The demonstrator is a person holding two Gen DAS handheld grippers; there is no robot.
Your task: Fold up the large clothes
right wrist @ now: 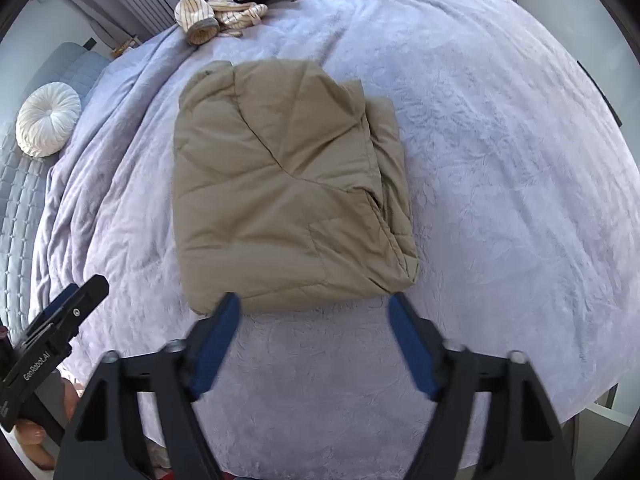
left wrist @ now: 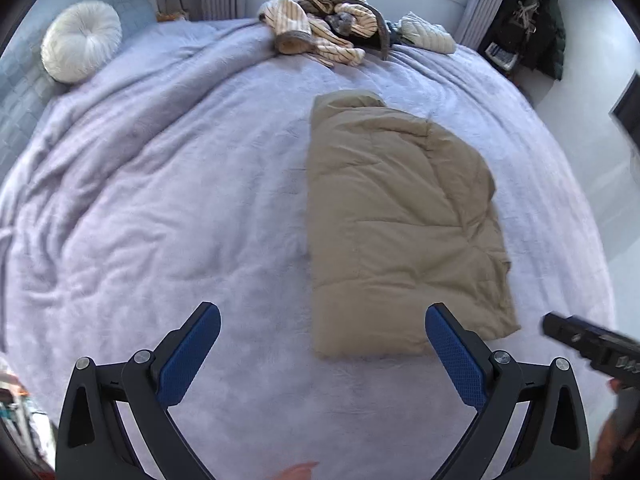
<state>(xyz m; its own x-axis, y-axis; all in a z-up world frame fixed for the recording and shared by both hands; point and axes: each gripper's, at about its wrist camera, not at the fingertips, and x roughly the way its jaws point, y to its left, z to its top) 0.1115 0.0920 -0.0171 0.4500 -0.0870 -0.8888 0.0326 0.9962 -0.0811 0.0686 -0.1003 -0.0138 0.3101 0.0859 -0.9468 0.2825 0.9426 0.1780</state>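
Note:
A tan quilted jacket [left wrist: 396, 216] lies folded into a rectangular bundle on the lilac bedspread [left wrist: 180, 208]. It also shows in the right wrist view [right wrist: 288, 184]. My left gripper [left wrist: 322, 320] is open and empty, above the bedspread just left of the bundle's near edge. My right gripper [right wrist: 314, 308] is open and empty, hovering just short of the bundle's near edge. The right gripper's body shows at the right edge of the left wrist view [left wrist: 592, 344]. The left gripper shows at the left of the right wrist view [right wrist: 60, 320].
A heap of striped cream and grey clothes [left wrist: 324, 24] lies at the far side of the bed, also in the right wrist view [right wrist: 224, 4]. A round white cushion [left wrist: 80, 46] sits at the head end. A dark coat [left wrist: 536, 24] hangs by the window.

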